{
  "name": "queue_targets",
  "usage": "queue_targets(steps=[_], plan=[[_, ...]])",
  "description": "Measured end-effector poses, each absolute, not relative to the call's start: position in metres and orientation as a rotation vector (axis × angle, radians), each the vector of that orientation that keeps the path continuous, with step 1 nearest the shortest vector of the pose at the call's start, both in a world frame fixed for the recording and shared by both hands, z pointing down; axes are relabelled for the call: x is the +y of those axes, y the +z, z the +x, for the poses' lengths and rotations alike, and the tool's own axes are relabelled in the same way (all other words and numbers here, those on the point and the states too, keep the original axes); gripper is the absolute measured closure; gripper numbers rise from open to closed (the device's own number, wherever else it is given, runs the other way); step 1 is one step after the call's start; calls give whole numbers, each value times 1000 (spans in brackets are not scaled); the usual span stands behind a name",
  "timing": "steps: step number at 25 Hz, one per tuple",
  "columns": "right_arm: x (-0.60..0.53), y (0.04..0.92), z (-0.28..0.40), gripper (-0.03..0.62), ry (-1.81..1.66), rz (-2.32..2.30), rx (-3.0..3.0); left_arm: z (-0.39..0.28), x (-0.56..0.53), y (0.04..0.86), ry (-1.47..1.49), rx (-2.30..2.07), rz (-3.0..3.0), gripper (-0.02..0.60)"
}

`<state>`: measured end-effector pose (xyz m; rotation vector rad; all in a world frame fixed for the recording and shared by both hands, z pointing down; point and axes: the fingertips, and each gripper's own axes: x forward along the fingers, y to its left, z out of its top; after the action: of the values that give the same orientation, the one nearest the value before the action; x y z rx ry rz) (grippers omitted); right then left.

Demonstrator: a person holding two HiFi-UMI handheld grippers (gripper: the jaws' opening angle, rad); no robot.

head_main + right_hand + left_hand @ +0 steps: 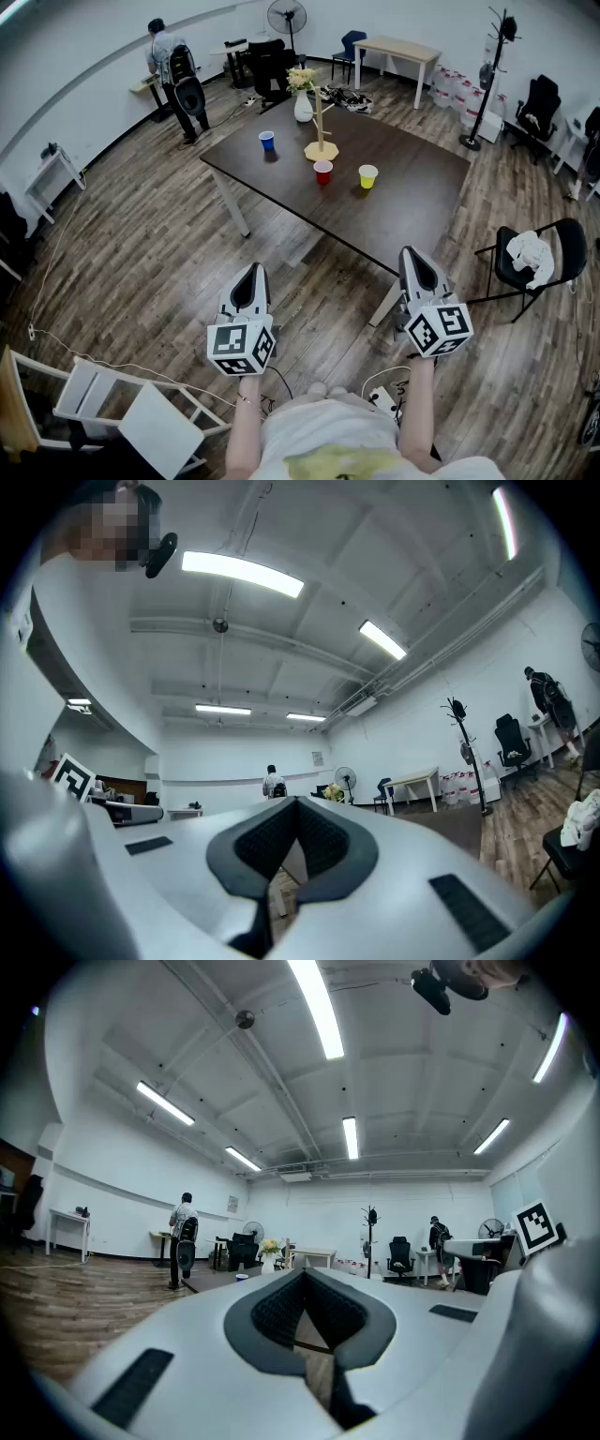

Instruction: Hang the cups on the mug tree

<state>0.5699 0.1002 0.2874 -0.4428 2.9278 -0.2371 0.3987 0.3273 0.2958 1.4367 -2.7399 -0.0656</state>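
My left hand-held gripper (250,274) and right hand-held gripper (413,255) are clenched, empty. I see the red cup (322,172) and yellow cup (367,175) near the mug tree (321,149).

No legible text, brands or numbers, only black-and-white square markers (241,345) on left gripper (251,274) and right gripper (412,258)

— Which colours do we see on the dark brown rectangular table (394,220)?
— We see a small blue plastic cup (267,141), a red plastic cup (322,172), a yellow plastic cup (367,176) and a pale wooden mug tree (321,131).
— And our tools?
— Our pale grey left gripper (251,268) and right gripper (411,253) carry black-and-white square markers.
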Motion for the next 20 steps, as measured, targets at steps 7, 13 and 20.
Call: queue_targets(steps=[7,13,20], plan=[[96,290,575,576,-224,-433,2936,407,325,297,-45,-2748,1422,565],[92,295,574,576,-258,-413,2925,414,329,303,-37,-2756,1383,565],[79,304,558,576,-291,-399,2944,398,322,309,-54,-2755,1338,565]])
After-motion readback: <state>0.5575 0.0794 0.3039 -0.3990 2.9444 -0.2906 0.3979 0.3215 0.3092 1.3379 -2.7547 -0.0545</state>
